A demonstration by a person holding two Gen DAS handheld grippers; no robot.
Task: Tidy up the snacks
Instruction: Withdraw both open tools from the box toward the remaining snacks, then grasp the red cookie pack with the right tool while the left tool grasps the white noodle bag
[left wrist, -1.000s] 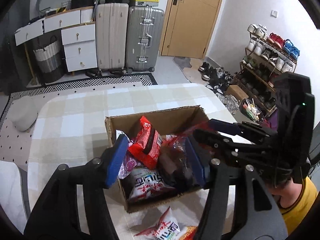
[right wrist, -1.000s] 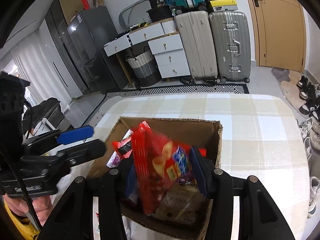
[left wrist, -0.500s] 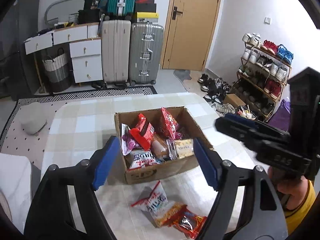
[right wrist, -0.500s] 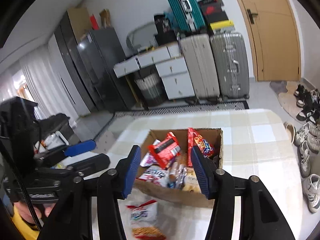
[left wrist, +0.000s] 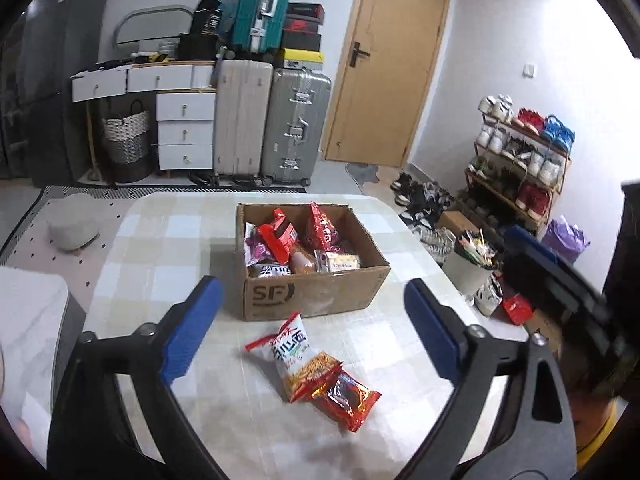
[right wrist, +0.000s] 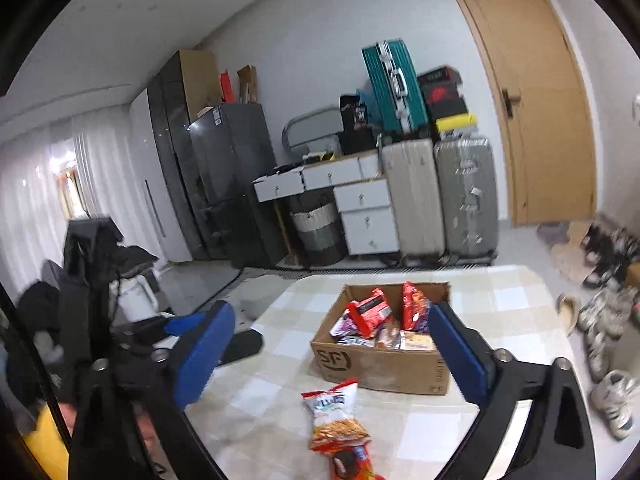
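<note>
Standing near the middle of the checked bench (left wrist: 168, 240), the cardboard box (left wrist: 312, 292) holds most of the snacks: a red packet (left wrist: 278, 236) and a red chip bag (left wrist: 322, 228) stick up above its rim, with smaller wrappers packed around them. Two packets lie outside it toward the near edge, touching each other: a white-and-orange snack bag (left wrist: 296, 356) just in front of the box, and a red wrapper (left wrist: 346, 398) nearer still.

Both tools hang above the near edge with nothing between their blue pads. The left gripper (left wrist: 312, 332) has just been opening its jaws, now spread wide and empty; the right gripper (right wrist: 328, 360) likewise has jaws that have just been opening, wide and empty, framing the box.

Beyond the far edge stand two upright suitcases (left wrist: 272, 124), white drawers (left wrist: 184, 132), a woven basket (left wrist: 126, 140) and a wooden door (left wrist: 384, 64). Off the right edge are a shoe rack (left wrist: 520, 160) and a white bin (left wrist: 468, 268). Nothing lies between the jaws and the loose packets.
</note>
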